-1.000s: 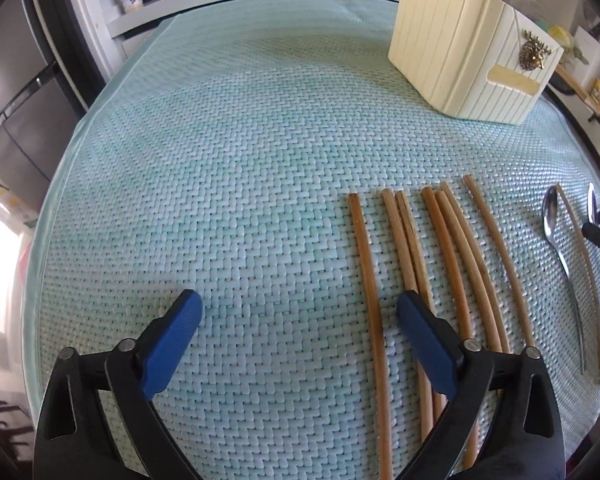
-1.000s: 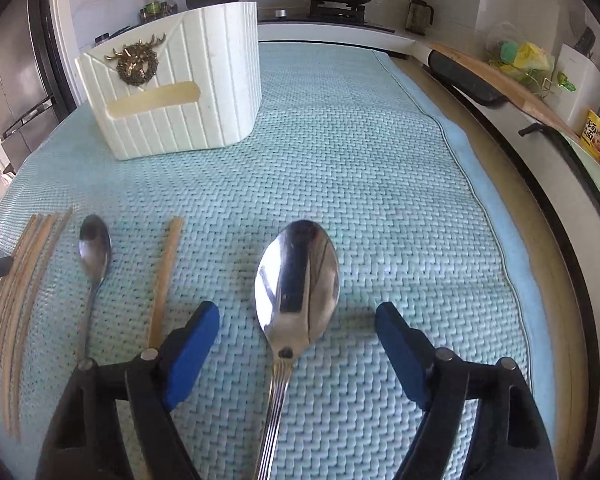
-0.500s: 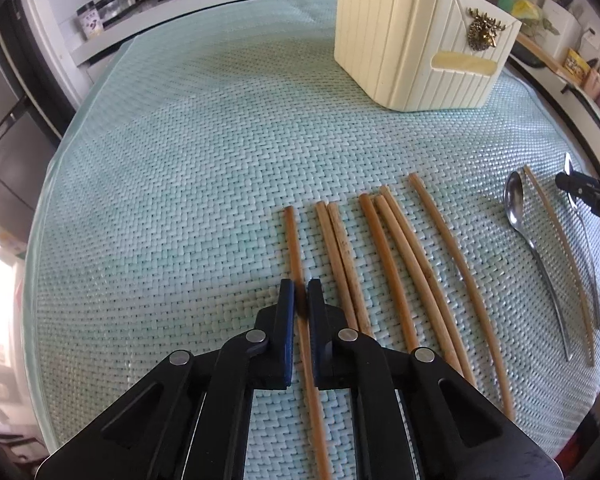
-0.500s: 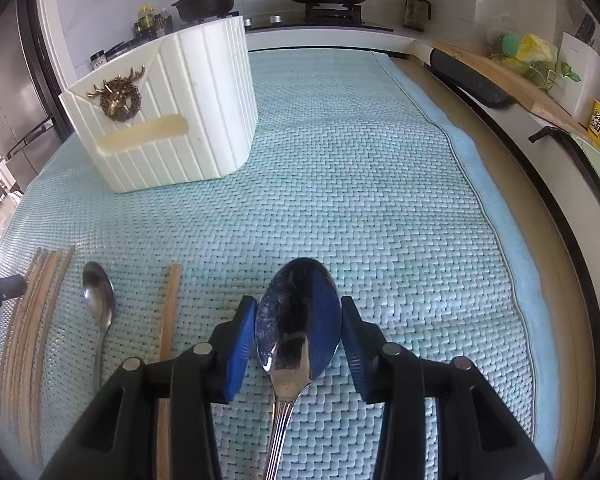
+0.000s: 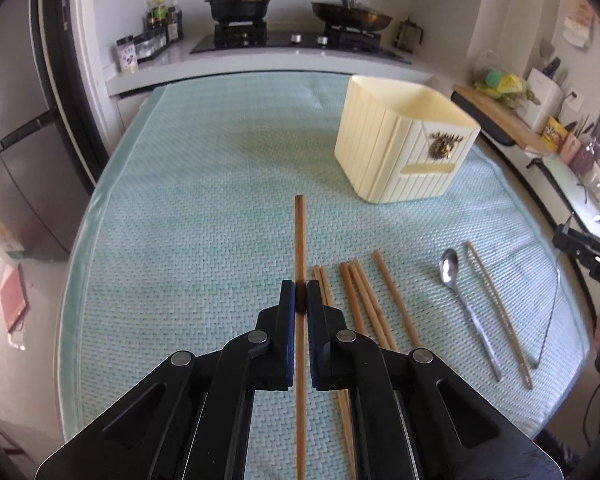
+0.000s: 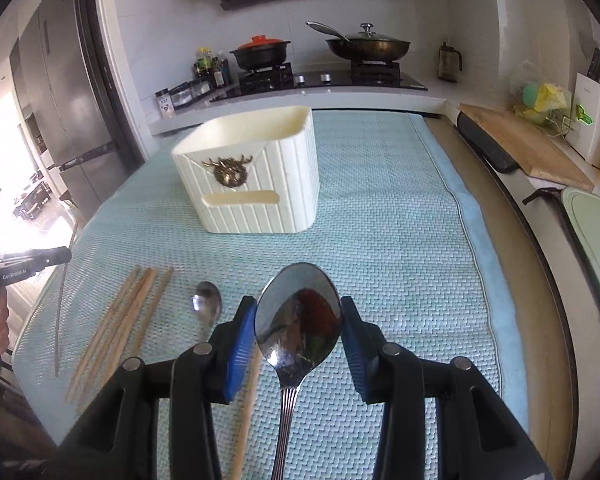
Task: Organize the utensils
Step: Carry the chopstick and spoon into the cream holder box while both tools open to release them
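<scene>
Wooden brown chopstick [image 5: 299, 236] sits pinched in the closed left gripper [image 5: 299, 300]; right gripper [image 6: 299, 322] clamps the shiny steel spoon [image 6: 298, 320] bowl, which could slip out sideways.

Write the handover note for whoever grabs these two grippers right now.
Left gripper: shut on one chopstick, lifted off the mat.
Right gripper: shut on the large spoon by its bowl, also lifted.
On the mat: five chopsticks in a loose row, a small spoon, one more chopstick to its right.
Cream holder: upright at the far side; nothing seen in it.
Left: drop both held pieces into the holder, then fetch the rest.
</scene>
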Action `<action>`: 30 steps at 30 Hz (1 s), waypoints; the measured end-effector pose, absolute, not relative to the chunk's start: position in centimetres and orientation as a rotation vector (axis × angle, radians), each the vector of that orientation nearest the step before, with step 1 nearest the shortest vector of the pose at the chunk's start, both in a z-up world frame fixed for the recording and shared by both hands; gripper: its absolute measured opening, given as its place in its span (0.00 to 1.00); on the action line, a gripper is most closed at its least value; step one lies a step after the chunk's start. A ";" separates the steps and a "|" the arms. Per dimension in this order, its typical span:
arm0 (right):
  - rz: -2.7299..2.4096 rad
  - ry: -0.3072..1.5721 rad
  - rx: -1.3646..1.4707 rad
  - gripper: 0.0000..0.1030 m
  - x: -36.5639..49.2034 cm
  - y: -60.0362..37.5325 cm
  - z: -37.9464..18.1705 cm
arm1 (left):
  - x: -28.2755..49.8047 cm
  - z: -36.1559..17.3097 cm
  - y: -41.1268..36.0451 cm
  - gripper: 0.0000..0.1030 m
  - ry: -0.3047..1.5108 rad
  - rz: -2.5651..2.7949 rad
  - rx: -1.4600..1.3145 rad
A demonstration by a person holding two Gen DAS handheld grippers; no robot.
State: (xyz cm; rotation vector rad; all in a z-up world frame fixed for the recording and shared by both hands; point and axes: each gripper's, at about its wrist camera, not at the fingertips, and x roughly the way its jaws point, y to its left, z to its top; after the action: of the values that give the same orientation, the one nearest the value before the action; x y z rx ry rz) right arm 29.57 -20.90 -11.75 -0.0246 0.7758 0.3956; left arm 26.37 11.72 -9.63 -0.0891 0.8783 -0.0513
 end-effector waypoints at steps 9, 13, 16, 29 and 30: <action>0.446 0.672 -0.063 0.41 25.9 -20.0 -7.3 | 22.7 -4.0 11.7 0.03 0.729 -0.086 -0.135; 0.453 0.639 -0.079 0.41 25.4 -19.6 -5.9 | 22.9 -2.6 11.4 0.03 0.700 -0.105 -0.145; 0.453 0.622 -0.086 0.41 25.5 -19.4 -5.0 | 23.4 -1.7 11.3 0.03 0.683 -0.115 -0.156; 0.487 0.539 -0.132 0.41 29.0 -17.8 1.8 | 28.9 4.2 9.9 0.03 0.620 -0.169 -0.182; 0.488 0.529 -0.134 0.41 29.7 -17.6 2.6 | 29.6 4.9 9.8 0.03 0.615 -0.174 -0.186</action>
State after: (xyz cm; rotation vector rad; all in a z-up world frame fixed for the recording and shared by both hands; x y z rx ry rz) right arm 29.69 -17.59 2.61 -0.1336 0.5292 0.4884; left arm 29.62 9.76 4.91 -0.1865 0.6149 -0.1745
